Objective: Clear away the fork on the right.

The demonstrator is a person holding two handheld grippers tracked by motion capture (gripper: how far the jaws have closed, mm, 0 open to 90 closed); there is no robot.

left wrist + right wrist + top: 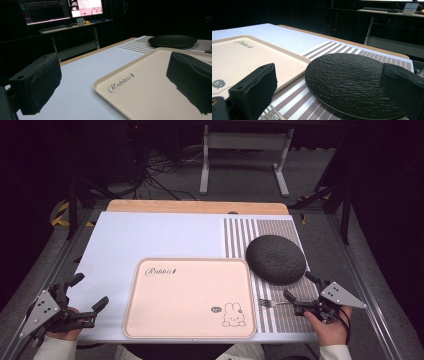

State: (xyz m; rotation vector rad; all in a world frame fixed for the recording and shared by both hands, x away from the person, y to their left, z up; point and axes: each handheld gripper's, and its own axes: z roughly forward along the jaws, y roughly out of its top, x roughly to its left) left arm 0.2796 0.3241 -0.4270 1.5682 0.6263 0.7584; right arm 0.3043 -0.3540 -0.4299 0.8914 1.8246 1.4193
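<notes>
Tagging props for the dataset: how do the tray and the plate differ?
The tray is pale pink and rectangular with rounded corners; the plate is black and round. The tray's surface is smooth with printed lettering and a rabbit; the plate's is rough-textured and plain. The tray is larger. Both lie flat and empty.

I see a peach tray (190, 297), smooth matt plastic | black round plate (275, 259), rough, slate-like, matt | striped placemat (280, 232), woven cloth look | fork (272, 303), shiny metal | my surface (150, 237), smooth pale matt sheet with a wood edge | fingers (37, 82), dull black, foam-like pads.
</notes>
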